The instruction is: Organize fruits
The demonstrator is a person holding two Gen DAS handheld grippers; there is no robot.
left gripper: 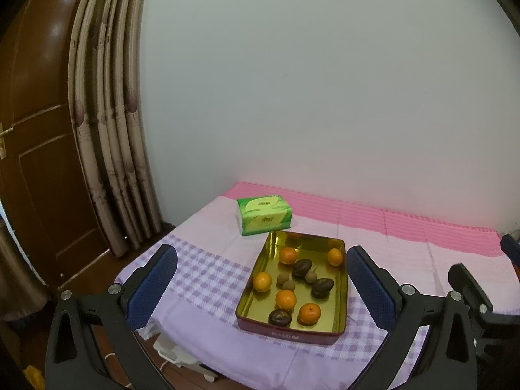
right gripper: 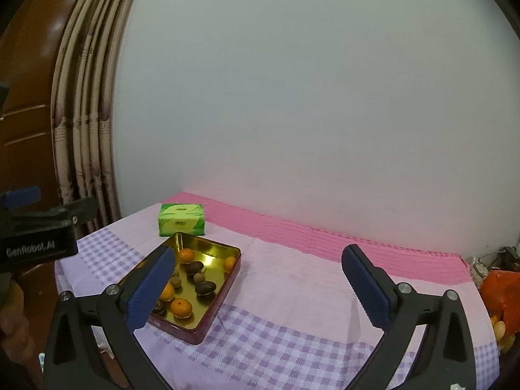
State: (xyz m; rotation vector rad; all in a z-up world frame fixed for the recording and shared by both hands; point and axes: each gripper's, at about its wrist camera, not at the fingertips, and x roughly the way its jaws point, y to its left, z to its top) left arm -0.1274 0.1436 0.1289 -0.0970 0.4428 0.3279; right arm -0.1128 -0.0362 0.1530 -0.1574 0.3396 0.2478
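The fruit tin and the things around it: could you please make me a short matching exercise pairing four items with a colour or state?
Column one:
1. tissue pack
2. tin
3. left gripper
4. tablecloth

Column two:
A. gold inside, holding oranges and dark fruits
B. green, lying beyond the tin
C. lilac check, pink stripes at the far edge
D. open, holding nothing

Pairs: 1-B, 2-A, 3-D, 4-C
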